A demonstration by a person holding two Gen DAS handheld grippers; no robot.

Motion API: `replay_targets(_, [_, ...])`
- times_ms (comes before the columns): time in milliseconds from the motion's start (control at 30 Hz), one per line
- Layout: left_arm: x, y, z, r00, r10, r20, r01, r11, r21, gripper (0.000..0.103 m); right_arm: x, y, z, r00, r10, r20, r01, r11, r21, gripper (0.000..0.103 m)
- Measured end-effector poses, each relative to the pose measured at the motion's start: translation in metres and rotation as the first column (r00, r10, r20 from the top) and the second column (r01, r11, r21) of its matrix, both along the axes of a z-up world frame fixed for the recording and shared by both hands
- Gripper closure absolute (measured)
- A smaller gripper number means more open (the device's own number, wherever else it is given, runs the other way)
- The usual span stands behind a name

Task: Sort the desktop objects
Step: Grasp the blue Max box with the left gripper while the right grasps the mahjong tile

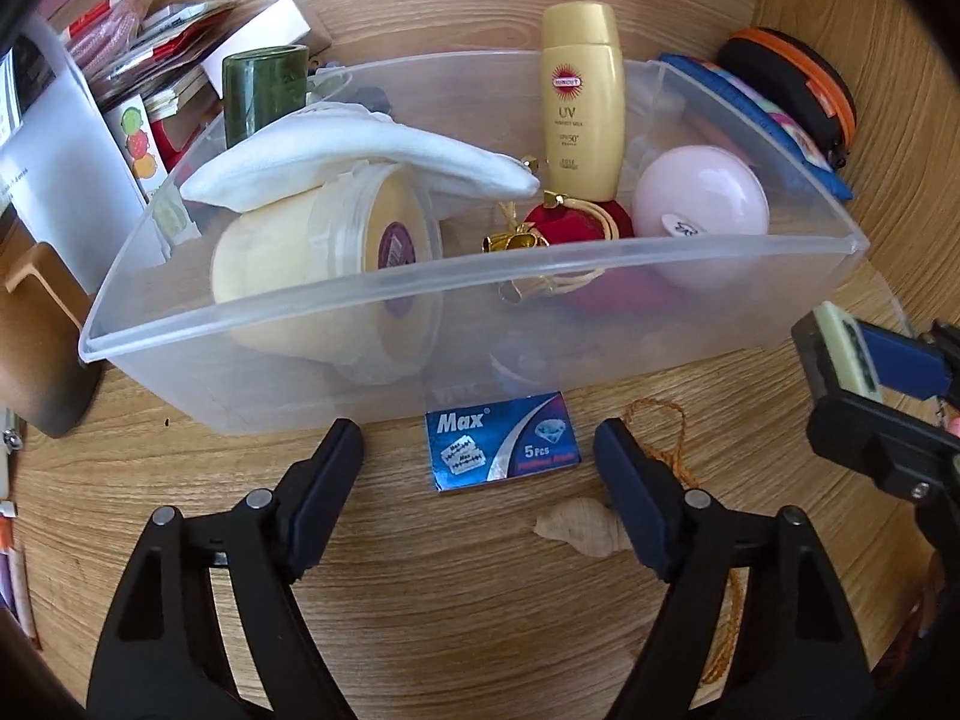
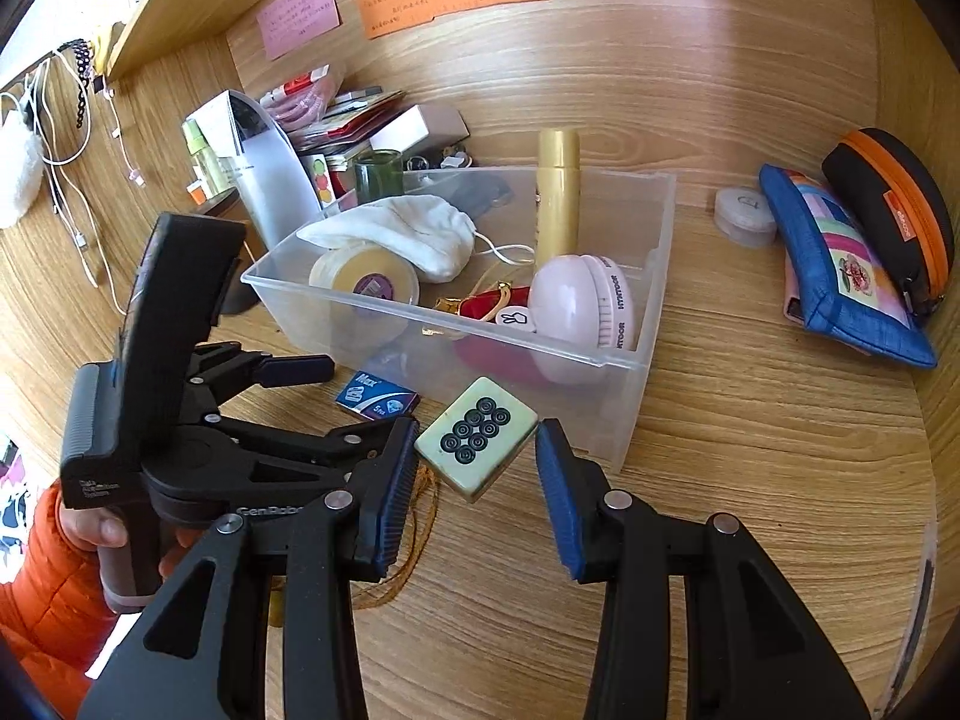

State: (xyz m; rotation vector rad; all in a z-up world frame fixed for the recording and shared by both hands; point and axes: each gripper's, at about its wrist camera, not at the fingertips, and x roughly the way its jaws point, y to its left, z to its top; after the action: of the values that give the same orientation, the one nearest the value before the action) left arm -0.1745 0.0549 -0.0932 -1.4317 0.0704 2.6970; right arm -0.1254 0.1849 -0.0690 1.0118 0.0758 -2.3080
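Between the right gripper's [image 2: 477, 468] blue pads a mahjong tile [image 2: 476, 435] is clamped, raised just in front of the clear plastic bin [image 2: 624, 414]. Beside it, the left gripper [image 1: 480, 471] stands open and empty over the wooden desk [image 1: 456, 588], its jaws either side of a blue razor-blade box [image 1: 501, 441] lying against the bin's front wall.

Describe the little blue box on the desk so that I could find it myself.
Find the clear plastic bin on the wooden desk. The blue box lies flat just outside its near wall. Alone there, it is glossy, printed "Max" and "5 Pcs".
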Motion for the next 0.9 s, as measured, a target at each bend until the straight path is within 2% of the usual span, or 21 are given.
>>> replay_targets(100, [0.002,-0.002,0.001,1.000,0.003,-0.012,-0.003,1.000,-0.001,0.029,0.003,-0.001,0.002,1.000,0.004,-0.004,-0.004,1.000,-0.001,0.066])
replay_targets(167, [0.003,-0.005,0.003,1.000,0.002,-0.015,-0.002,1.000,0.003,0.044,0.004,-0.001,0.004,1.000,0.004,-0.008,-0.004,1.000,-0.001,0.066])
replay_targets(233, [0.006,-0.009,0.005,1.000,0.003,-0.021,-0.002,1.000,0.003,0.054,0.005,-0.001,0.005,1.000,0.005,-0.009,-0.005,1.000,-0.001,0.066])
replay_targets(567, [0.027,-0.024,0.006,0.999,0.008,-0.036,-0.007,1.000,0.029,0.054,0.012,-0.007,0.010,1.000,0.014,-0.021,-0.014,1.000,0.005,0.066])
replay_targets(900, [0.055,-0.042,0.052,0.989,0.023,-0.143,-0.013,0.997,0.071,0.054,0.020,-0.013,0.020,0.999,0.020,-0.041,-0.020,1.000,0.003,0.066])
